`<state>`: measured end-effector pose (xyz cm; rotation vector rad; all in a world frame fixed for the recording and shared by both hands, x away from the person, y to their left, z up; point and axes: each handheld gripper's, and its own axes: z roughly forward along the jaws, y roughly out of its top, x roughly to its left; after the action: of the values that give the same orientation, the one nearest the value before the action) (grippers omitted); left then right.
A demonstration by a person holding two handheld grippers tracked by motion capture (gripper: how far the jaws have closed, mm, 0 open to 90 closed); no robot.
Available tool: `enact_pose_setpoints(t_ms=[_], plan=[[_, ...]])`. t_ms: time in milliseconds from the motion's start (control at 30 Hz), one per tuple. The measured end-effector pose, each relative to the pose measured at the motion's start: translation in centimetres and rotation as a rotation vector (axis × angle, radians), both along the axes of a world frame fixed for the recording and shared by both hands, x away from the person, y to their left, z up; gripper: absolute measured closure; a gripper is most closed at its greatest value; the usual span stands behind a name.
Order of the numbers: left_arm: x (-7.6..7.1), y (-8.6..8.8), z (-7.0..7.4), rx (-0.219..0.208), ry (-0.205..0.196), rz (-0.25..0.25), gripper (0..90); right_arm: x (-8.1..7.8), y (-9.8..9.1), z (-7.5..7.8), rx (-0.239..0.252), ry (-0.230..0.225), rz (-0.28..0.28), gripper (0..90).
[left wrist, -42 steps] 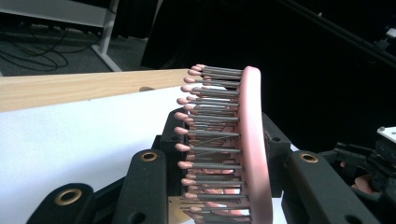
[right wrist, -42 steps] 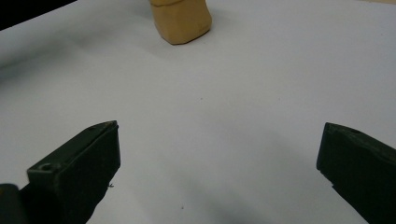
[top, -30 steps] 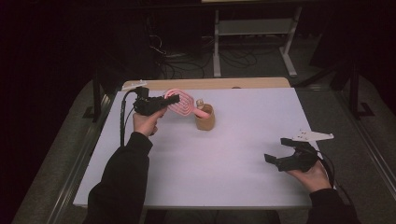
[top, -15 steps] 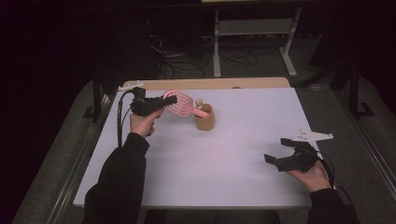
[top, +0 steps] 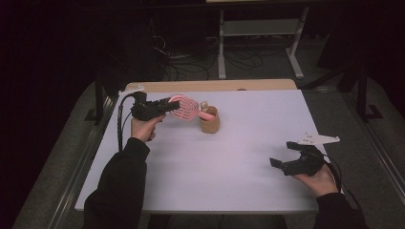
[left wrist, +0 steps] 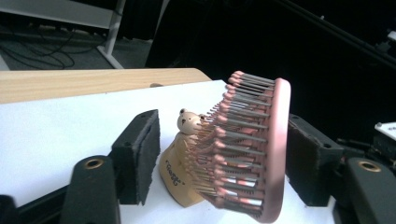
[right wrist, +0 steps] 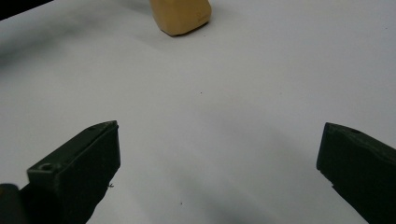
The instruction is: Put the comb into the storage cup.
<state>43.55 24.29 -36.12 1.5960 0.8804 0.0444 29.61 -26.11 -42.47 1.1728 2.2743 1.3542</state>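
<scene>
High view: the left tongs sit near the far left corner of the white surface, lifted off it, with a pink hairbrush between their jaws. The brush's long axis runs roughly along the far edge of the surface, from the tongs toward the middle, and its handle end dips into a small tan holder standing just beside it (a little bear figure pokes up at the holder's rim).

Left gripper view: the hairbrush stands on edge between the two black jaws, its pink back toward the jaw on the right of that view and its bristles pointing toward the other jaw. A clear gap shows between the bristle tips and that second jaw, so the tongs are spread around the head and I cannot tell whether they grip it. The tan holder shows behind the bristles, bear figure on top.

Right tongs rest by the near right corner, well apart from the brush, held in a hand. Right gripper view: these tongs are spread wide over bare surface, nothing between them, the holder far ahead
</scene>
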Motion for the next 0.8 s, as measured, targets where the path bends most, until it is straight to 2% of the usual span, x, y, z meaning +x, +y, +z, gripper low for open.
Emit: enact_pose_setpoints(t_ms=[200, 600, 800], plan=[[-0.5, -0.1, 0.0, 0.006, -0.022, -0.055, 25.0, 0.0, 0.0, 0.0, -0.003, 0.002, 0.001, 0.0], [-1.1, -0.1, 0.0, 0.042, -0.031, -0.098, 14.0, 0.0, 0.0, -0.1, -0.006, 0.004, 0.002, 0.0], [-1.9, -0.1, -0.1, 0.032, -0.041, -0.117, 13.5, 0.0, 0.0, -0.1, -0.006, 0.004, 0.001, 0.0]])
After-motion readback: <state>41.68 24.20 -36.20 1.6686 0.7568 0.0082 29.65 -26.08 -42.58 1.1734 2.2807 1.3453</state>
